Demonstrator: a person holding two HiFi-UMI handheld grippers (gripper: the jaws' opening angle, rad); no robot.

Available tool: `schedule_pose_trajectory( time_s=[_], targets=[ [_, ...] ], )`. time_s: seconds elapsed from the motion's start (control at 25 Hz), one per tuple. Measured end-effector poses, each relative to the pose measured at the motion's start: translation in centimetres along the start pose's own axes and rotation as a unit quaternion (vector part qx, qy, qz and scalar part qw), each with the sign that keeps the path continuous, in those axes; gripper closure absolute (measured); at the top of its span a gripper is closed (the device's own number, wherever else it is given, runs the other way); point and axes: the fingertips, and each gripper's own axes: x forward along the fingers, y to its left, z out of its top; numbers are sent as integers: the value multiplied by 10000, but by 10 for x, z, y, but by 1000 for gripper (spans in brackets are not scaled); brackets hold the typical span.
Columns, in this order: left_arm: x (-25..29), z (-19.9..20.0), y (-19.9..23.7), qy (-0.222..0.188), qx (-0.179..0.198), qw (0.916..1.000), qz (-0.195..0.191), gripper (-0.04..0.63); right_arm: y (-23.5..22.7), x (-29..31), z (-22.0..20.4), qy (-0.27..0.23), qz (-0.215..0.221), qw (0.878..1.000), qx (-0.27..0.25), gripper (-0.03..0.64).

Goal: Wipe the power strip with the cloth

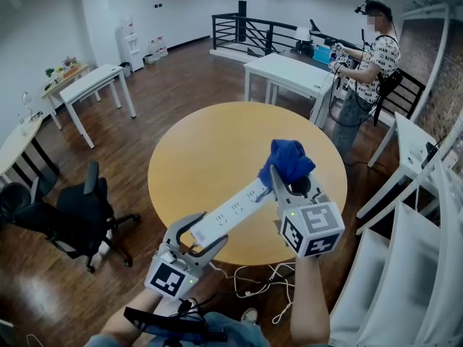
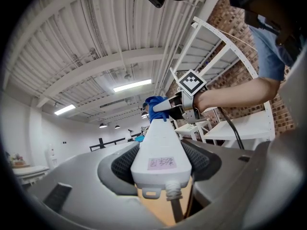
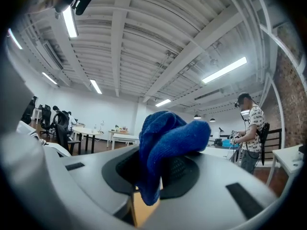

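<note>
Power strip [image 1: 233, 215], head view: it hangs in the air above the round wooden table [image 1: 202, 147]. The left gripper [image 1: 200, 238] clamps its cord end, and the right gripper [image 1: 288, 186] brings a bunched blue cloth [image 1: 291, 160] to its far end. The cable [image 1: 253, 277] trails off the table edge and could snag.

Left gripper view: the jaws stand wide, pressed on the strip's sides near the cord. Held only at that end, the strip could lever or twist loose under a hard wipe.

Right gripper view: the jaws pinch a fold of cloth, most of it bulging free. Dragging might pull it out.
</note>
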Motion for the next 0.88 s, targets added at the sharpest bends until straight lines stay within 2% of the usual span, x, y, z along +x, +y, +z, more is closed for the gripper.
schedule_pose_trajectory(
  time_s=[0.2, 0.68, 0.88],
  targets=[
    [-2, -3, 10, 30, -80, 9999, 130, 313, 5, -9, -1, -90, -20, 9999, 54, 545],
    [-2, -13, 10, 123, -121, 9998, 117, 313, 12, -18, 3, -241, -78, 9997, 35, 545],
    [8, -46, 12, 302, -532, 9980, 180, 313, 17, -32, 11, -693, -153, 9975, 67, 545]
  ],
)
